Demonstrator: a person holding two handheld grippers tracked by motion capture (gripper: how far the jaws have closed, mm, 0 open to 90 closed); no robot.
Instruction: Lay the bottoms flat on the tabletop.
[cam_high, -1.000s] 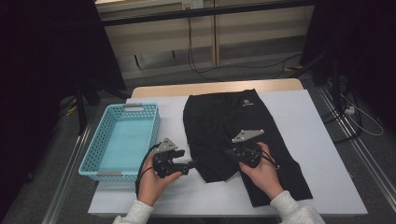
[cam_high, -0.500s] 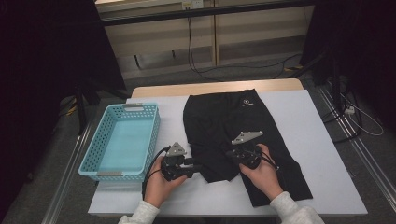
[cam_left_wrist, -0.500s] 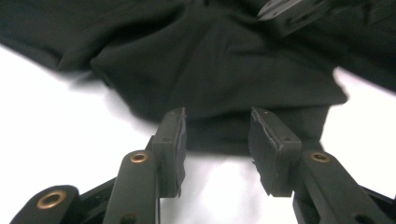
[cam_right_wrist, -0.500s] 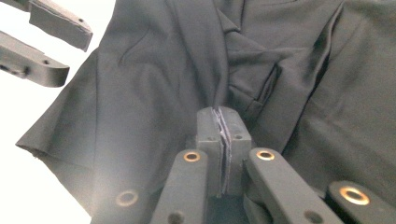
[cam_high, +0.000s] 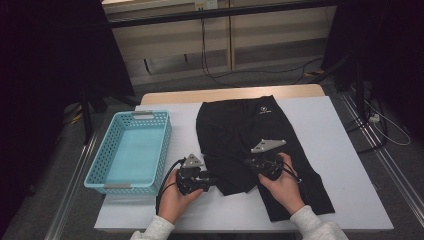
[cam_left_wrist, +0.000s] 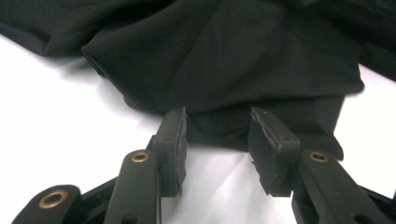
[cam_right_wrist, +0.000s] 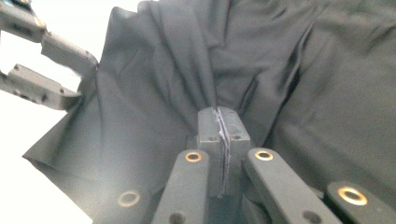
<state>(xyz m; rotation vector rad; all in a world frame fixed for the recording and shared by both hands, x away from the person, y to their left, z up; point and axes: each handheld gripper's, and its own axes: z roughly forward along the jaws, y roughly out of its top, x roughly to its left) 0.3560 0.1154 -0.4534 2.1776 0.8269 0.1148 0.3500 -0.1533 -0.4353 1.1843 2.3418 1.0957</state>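
Shorts (cam_high: 240, 135) are spread flat on the worktop (cam_high: 350, 150), waistband far, legs toward the person. Right tongs (cam_right_wrist: 219, 135) are clenched on a fabric pinch. Left tongs (cam_left_wrist: 217, 135), just closing, stand unclenched, the left leg hem directly ahead between the pads, ungripped.

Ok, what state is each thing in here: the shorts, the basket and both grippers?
black shorts: spread on the table, one leg folded over.
blue basket: upright, empty.
left gripper: jaws just been closing, a gap left between them, shorts' hem at the tips, not pinched.
right gripper: shut on a fold of the shorts.
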